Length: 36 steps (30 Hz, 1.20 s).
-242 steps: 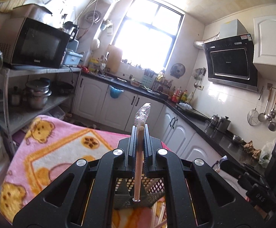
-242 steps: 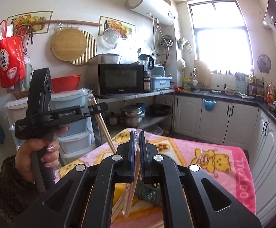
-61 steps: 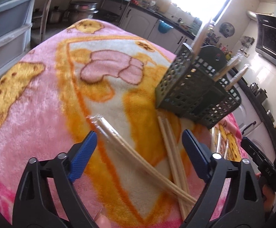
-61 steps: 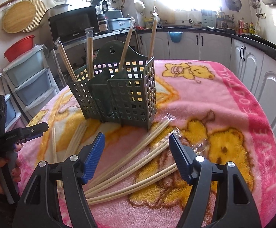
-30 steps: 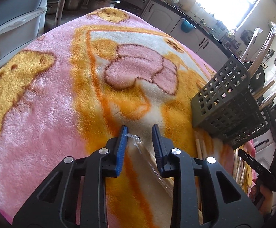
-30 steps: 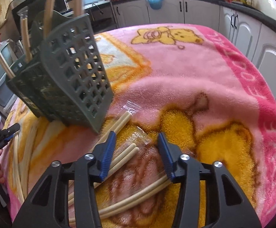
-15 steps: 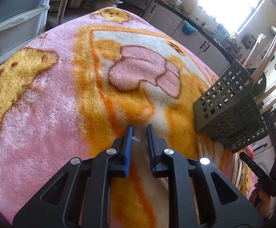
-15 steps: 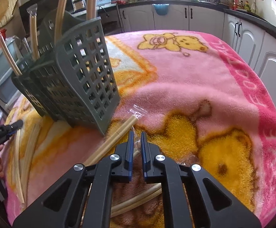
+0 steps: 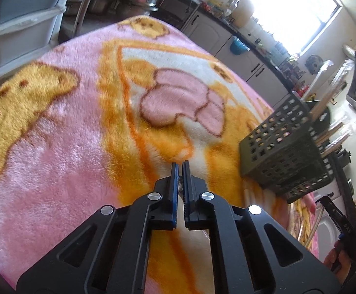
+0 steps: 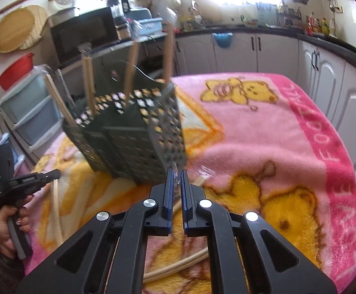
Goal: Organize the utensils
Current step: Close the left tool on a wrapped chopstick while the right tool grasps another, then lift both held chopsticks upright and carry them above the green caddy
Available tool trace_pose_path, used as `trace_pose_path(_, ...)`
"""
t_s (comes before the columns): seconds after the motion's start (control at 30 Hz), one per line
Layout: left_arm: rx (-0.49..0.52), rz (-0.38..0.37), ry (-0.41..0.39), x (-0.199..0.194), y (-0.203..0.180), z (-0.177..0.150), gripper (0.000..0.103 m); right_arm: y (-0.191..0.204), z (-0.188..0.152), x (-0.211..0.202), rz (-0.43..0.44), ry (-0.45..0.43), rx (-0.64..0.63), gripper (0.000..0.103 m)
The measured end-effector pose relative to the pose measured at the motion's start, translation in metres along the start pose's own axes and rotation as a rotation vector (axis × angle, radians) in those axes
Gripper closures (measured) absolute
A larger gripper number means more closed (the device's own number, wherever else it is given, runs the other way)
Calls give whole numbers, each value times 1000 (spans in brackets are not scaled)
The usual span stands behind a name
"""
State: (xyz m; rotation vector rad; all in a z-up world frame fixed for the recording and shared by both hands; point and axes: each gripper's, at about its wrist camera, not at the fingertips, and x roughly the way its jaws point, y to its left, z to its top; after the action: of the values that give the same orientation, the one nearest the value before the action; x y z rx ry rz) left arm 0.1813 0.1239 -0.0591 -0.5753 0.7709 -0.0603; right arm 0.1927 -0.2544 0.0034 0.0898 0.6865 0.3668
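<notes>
Pink blanket, caddy holding chopsticks

Right tongs pinched on wrapped chopsticks beside dark holder.

1. In my right wrist view, the utensil basket stands on the blanket, ahead and left of my right gripper.
2. Wrapped chopsticks stand inside the basket.
3. More chopsticks lie on the blanket left of the basket.
4. My left gripper has the basket to its right.
</notes>
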Motion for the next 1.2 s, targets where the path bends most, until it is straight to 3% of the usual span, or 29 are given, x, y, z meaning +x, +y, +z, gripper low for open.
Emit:
trace_pose_path(0.5, 121, -153, -169, -80, -67, 9, 102, 40, 15, -56, 102, -134, -72, 97)
trace_pose_path(1.2, 270, -339, -200, -112, -139, 6, 102, 64, 30, -114, 120, -293, -141, 98)
